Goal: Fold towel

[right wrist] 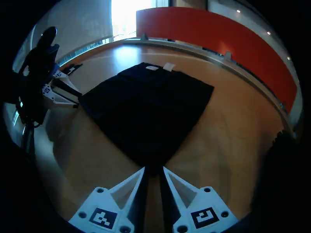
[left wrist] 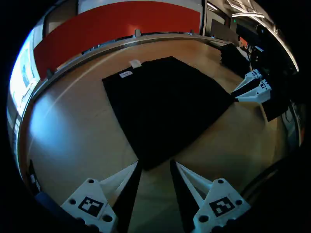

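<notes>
Pale wooden worktop (left wrist: 70, 128) with a curved far rim, and behind it, at 12 o'clock, an orange panel (left wrist: 116, 27). In the middle, spread flat like a diamond, a black towel (left wrist: 167, 105).

Probably light, soft and limp, without any stiffness. Likely to sag and drag if lifted by one point only. Best taken at two neighbouring corners, pinched on the hem, not in the flat middle.

Left claw (left wrist: 155, 163) released, fingers (left wrist: 116, 180) wide apart, the near corner of the towel just at the tips, at 6 o'clock. Right claw (right wrist: 153, 169) much narrower, set around its own corner at 6 o'clock; cannot tell whether really pinching the cloth. Also visible in the left gripper view at 3 o'clock, tips at the towel's side corner.

Two small white tags (left wrist: 126, 73) on the far edge, near 11 o'clock, the writing too small to read. Square black-and-white markers (left wrist: 90, 206) on the claws, no words.
</notes>
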A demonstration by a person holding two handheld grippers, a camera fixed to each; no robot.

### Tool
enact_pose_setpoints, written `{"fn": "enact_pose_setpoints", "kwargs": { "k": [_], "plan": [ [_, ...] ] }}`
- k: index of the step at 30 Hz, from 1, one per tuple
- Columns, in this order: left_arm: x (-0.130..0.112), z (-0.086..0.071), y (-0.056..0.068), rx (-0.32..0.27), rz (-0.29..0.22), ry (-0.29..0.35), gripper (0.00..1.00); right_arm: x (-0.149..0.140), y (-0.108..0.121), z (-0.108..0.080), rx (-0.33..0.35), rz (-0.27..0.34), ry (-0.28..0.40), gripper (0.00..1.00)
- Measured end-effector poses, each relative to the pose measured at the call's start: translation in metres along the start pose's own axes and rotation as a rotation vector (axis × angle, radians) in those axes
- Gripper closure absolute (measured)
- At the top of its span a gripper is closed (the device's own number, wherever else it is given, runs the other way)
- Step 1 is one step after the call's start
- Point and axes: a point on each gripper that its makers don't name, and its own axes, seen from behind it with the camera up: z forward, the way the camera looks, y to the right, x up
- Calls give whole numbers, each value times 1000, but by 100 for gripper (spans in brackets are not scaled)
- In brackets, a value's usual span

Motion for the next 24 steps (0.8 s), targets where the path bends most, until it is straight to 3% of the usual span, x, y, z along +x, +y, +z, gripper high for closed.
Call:
{"fn": "enact_pose_setpoints", "kwargs": {
  "k": [7,11,24],
  "plan": [
    [0,0,-8,26,-18,-14,80,0,2,0,-16,-5,-7,85],
    [-1,0,-9,47,-14,-15,88,0,3,0,-23,-4,-11,87],
    [7,-5,-2,44,-30,-12,91,10,11,-9,-40,0,11,88]
  ]
}}
